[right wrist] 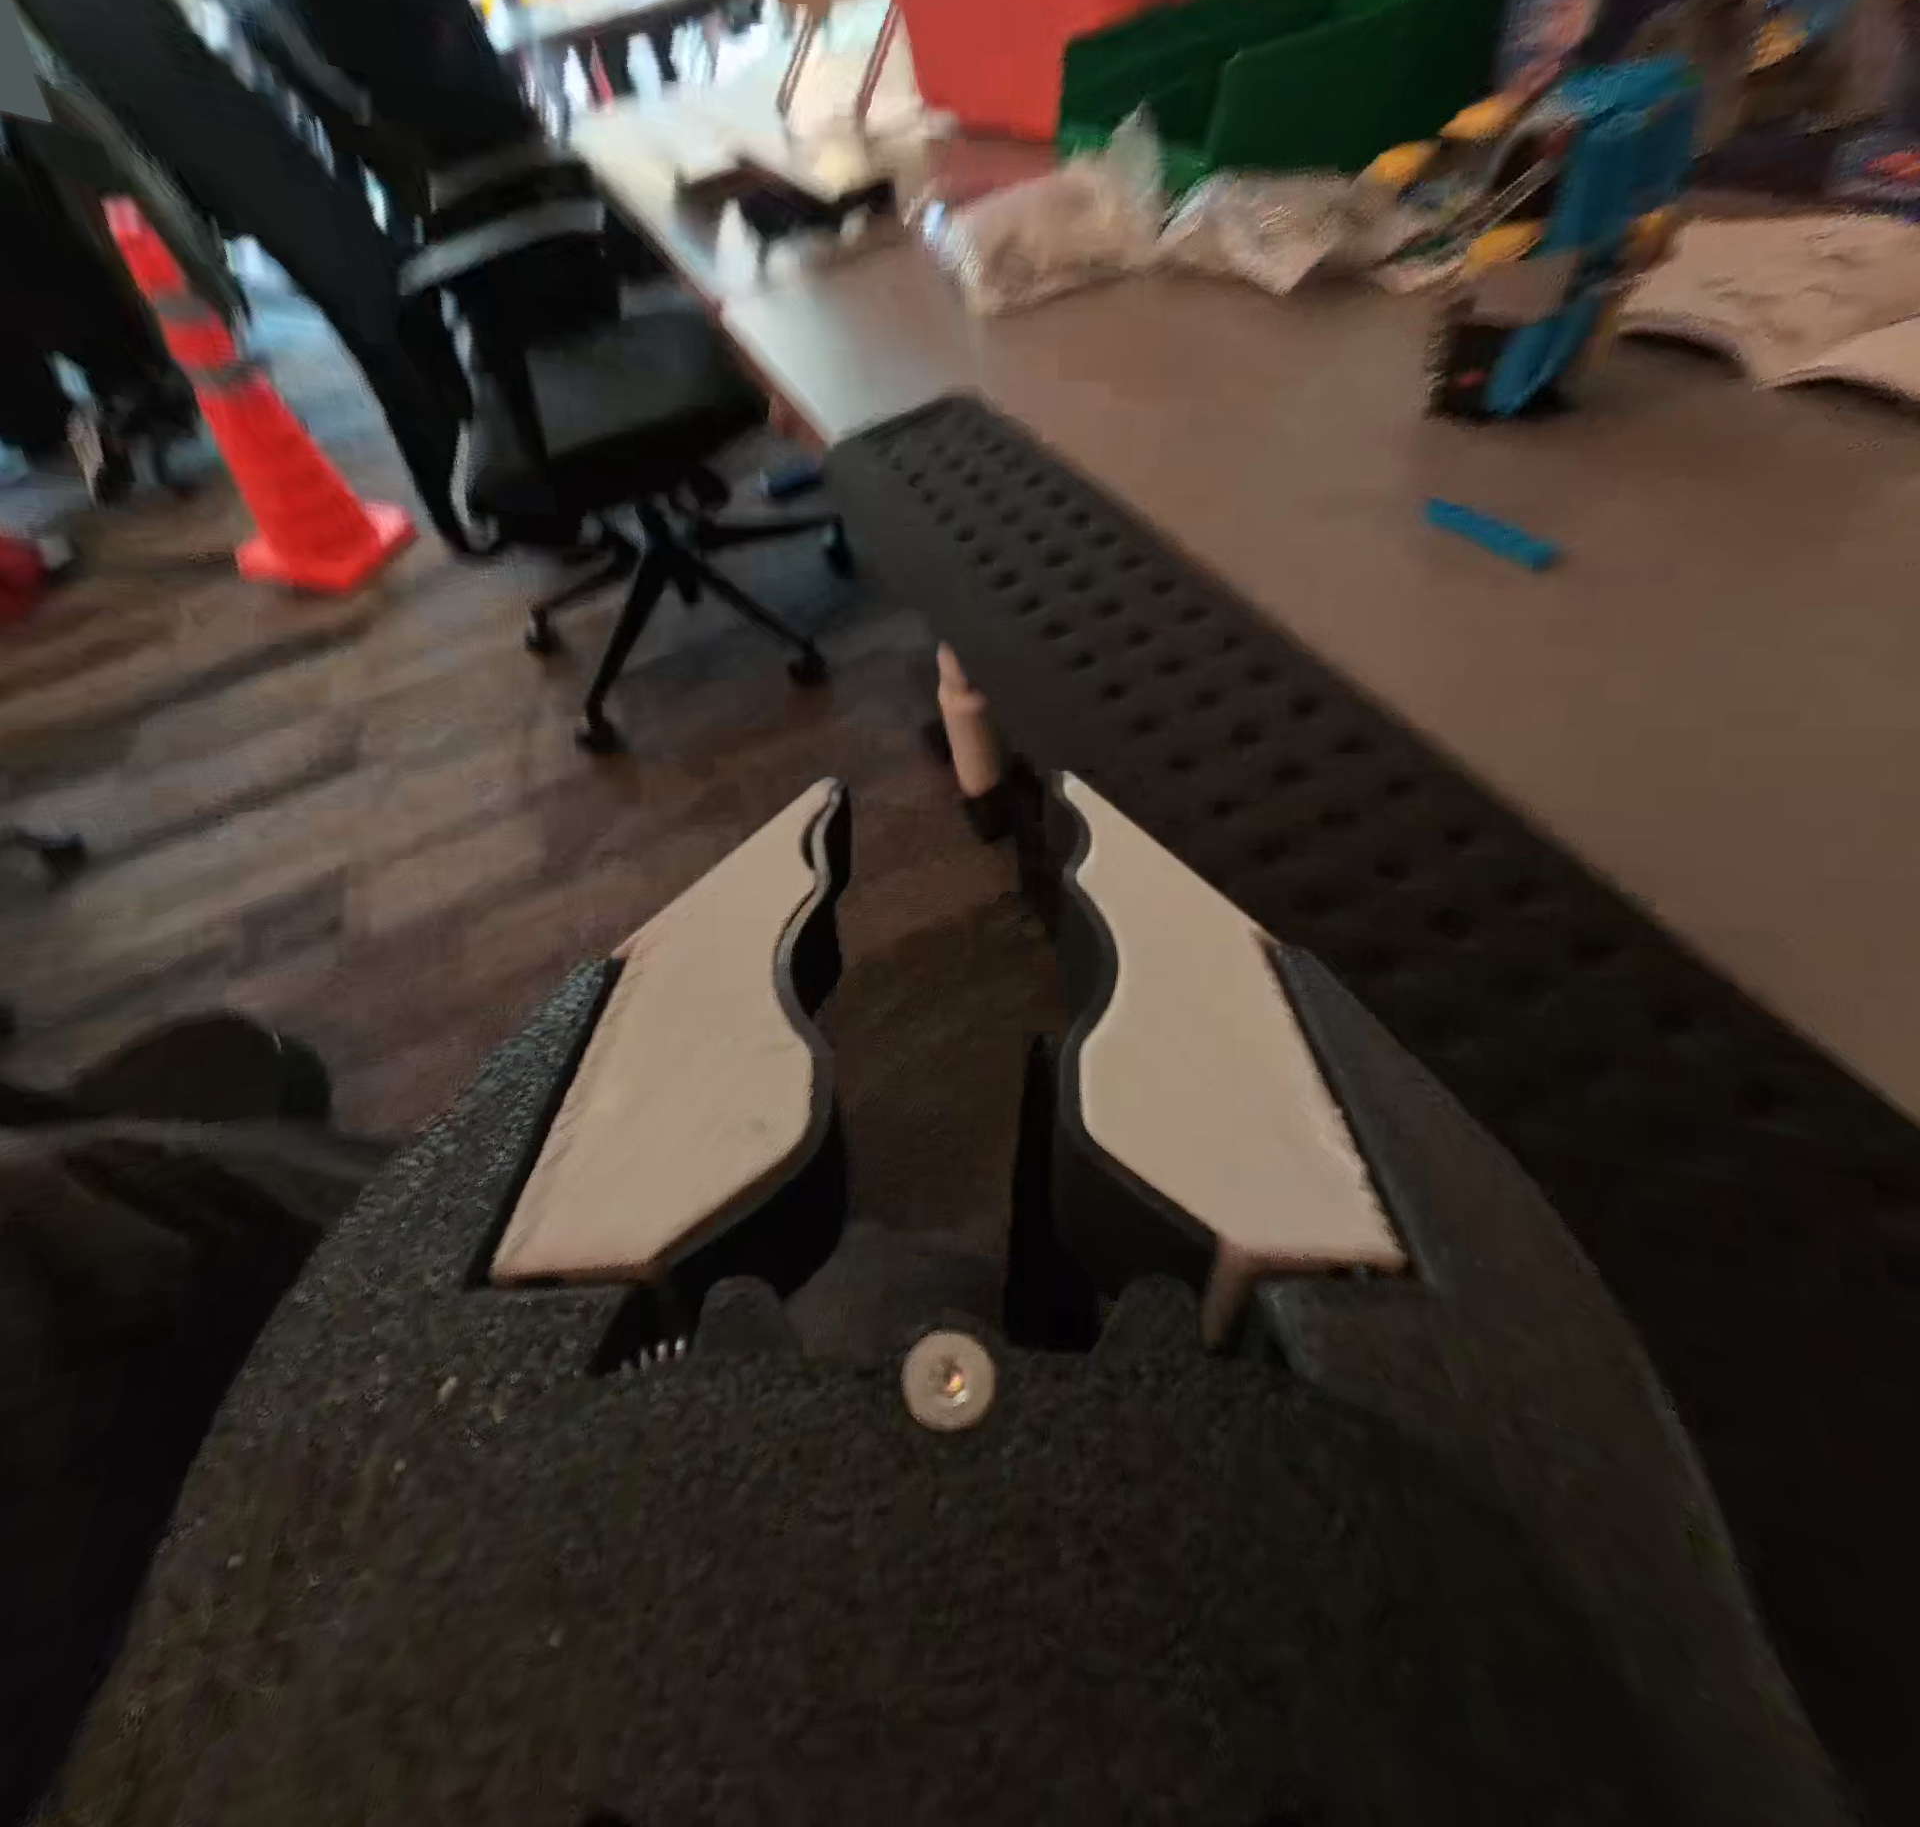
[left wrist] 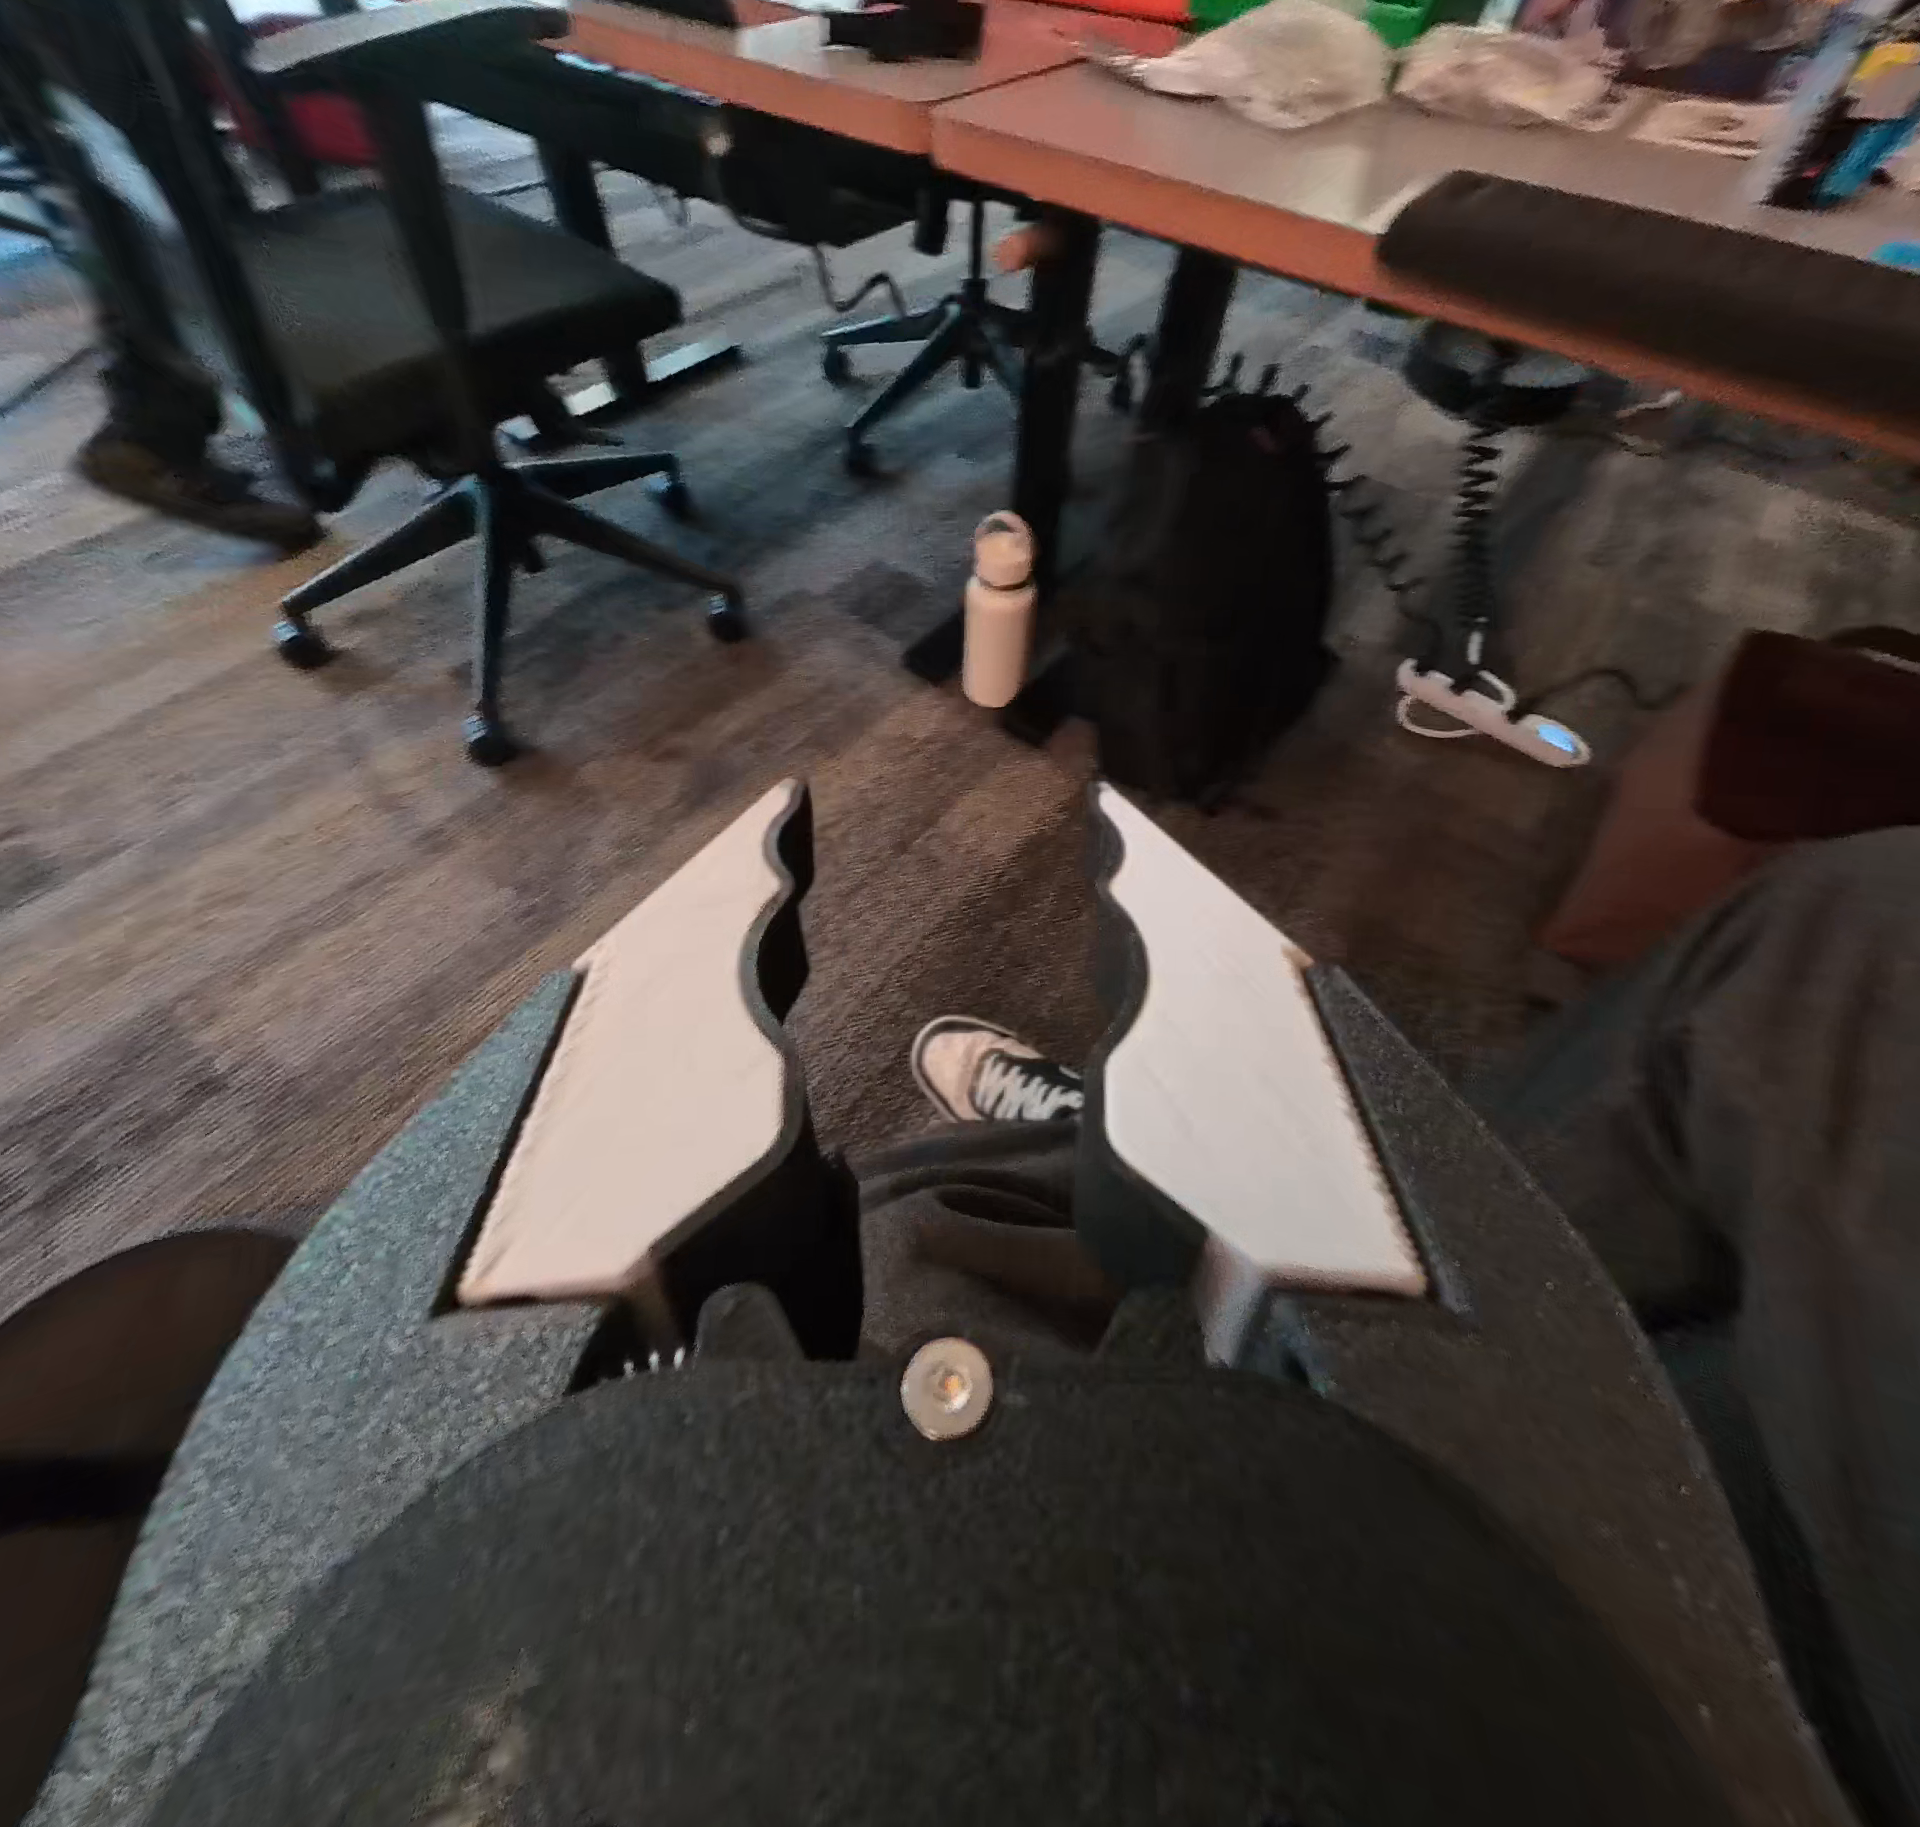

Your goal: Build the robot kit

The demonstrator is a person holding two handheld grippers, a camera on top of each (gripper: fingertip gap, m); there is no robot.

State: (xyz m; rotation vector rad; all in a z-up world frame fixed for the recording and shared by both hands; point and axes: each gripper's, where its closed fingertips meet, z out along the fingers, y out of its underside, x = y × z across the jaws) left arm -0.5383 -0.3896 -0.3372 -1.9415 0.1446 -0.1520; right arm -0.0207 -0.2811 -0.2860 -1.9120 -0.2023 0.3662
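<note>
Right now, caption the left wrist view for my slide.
Left gripper, fingers apart and empty, held low over the carpet, pointing at a white bottle beside a desk leg.

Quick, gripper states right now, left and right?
Left gripper: open, holding nothing, above the floor.
Right gripper: open, holding nothing, beside the table edge.

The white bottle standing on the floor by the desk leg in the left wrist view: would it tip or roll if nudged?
The white bottle stands upright, tall and narrow, so a push near its top would probably tip it. Its round body suggests it would then roll on the floor. It looks rigid and smooth, perhaps slippery to pinch; its fill level cannot be seen.
</note>
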